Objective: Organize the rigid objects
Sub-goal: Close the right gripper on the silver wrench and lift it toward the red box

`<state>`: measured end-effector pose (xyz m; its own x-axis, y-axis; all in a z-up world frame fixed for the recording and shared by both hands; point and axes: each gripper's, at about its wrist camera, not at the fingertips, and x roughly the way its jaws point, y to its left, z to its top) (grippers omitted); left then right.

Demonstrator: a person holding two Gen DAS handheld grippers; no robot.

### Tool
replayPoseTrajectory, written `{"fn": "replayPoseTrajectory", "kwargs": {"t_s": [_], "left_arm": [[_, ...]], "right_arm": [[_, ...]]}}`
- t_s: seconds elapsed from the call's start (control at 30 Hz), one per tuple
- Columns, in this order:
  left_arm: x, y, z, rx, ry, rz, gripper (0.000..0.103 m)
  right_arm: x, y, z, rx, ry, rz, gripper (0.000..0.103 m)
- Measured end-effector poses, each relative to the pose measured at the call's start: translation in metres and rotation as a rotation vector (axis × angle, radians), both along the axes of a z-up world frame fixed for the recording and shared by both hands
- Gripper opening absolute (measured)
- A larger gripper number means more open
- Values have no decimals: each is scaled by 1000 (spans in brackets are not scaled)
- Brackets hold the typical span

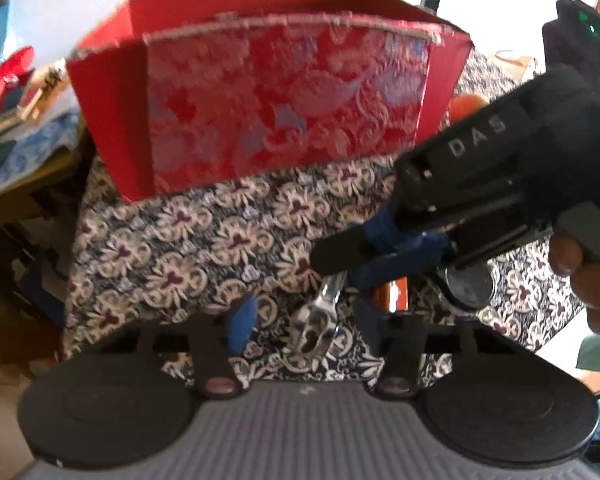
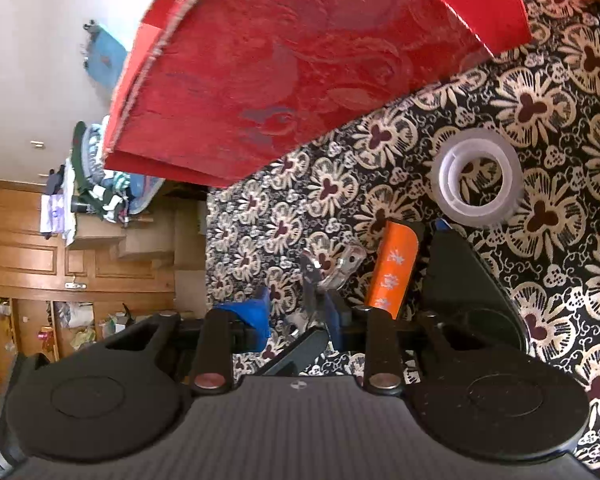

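A chrome wrench (image 1: 314, 326) lies on the flower-patterned cloth (image 1: 172, 256), in front of a red brocade box (image 1: 268, 96) with open flaps. My left gripper (image 1: 304, 320) straddles the wrench's near head. There is a gap beside the head, so its blue-taped fingers (image 1: 242, 320) are open. My right gripper (image 1: 340, 264) reaches in from the right, and its jaws are closed over the wrench's far end. In the right wrist view the wrench (image 2: 330, 266) runs out from between the right gripper's (image 2: 296, 314) fingers. An orange oblong item (image 2: 394, 270) lies just right of the wrench.
A clear tape roll (image 2: 478, 176) sits on the cloth beyond the orange item. The red box (image 2: 300, 64) looms close above. A hand (image 1: 580, 272) holds the right gripper's handle. The table's edge (image 1: 74, 240) drops off at the left, with cluttered furniture beyond.
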<state>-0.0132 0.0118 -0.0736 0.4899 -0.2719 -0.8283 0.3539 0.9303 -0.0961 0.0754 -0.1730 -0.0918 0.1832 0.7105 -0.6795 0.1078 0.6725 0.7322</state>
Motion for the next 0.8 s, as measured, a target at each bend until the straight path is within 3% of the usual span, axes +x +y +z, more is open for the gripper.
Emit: {"fn": "replayPoseTrajectory", "kwargs": {"t_s": [0.1,0.13,0.27,0.33,0.5,0.8], "left_arm": [[4,2,-6,-14,29,-3,25],[4,2,-7,-17,33,-6,24],[3,1,-7,-17,24,-17,22],[3,2,-5,-35,27,-19,22],[4,5,9,-76,22,-38,19],[-5,-1,67,-151,-97,-112,19]], "right_arm": [[4,3,-6,0,29,-4,11],[5,2,-7,-2,33,-6,11],[7,1,-12,-13,56,-14,8],[8,0,-11,-19,42,-6,3],[8,1,-2,-13,-5,13,2],[-6,-22,54,39,-143,-14,1]]}}
